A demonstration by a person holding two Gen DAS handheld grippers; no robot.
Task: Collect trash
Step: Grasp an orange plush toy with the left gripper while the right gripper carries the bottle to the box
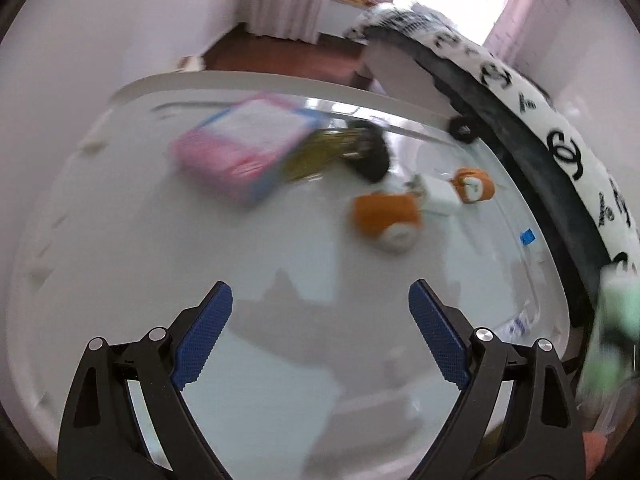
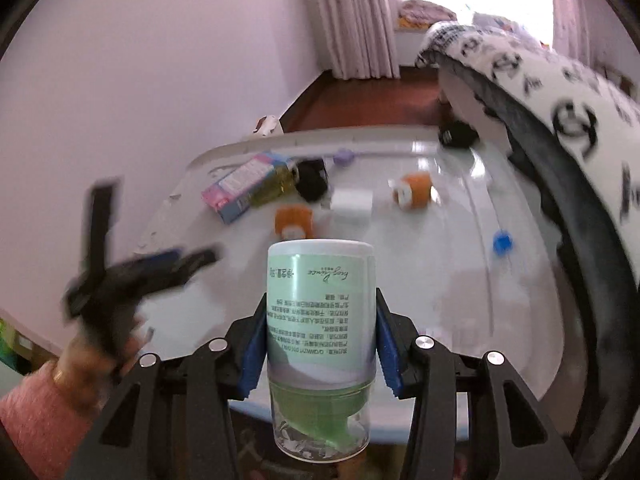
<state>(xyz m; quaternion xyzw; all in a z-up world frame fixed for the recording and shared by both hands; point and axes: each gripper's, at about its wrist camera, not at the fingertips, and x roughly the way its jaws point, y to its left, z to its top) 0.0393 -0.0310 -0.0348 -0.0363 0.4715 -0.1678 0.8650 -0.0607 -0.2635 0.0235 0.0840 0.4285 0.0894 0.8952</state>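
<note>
- Right gripper (image 2: 320,344) is clamped on a bottle (image 2: 320,320), blue pads pressing its pale green label from both sides.
- The bottle lies along the fingers, white cap end pointing away from the camera, clear end with a green insert nearest the lens, hanging over the near edge of the table (image 2: 440,300).
- Left gripper (image 1: 320,312) has its jaws spread wide, nothing between the blue pads, only bare white table (image 1: 160,260) beneath.
- From the right wrist view, the left gripper (image 2: 160,268) shows as a dark blur at the left, held by a hand (image 2: 92,364) in a pink sleeve (image 2: 36,424).
- Further back on the table: a pink and blue box (image 1: 244,148), lying flat, with a yellowish packet (image 1: 320,152) and a black thing (image 1: 372,156) just beside it.
- Two orange rolls (image 1: 384,216) lie on their sides towards the middle, a white block (image 1: 440,196) between them.
- A small blue piece (image 1: 527,236) sits near the table's right edge.
- A black and white patterned cover (image 1: 560,128) runs along the right, beyond the table.
- Much of it is motion-blurred; the label's print cannot be read.
</note>
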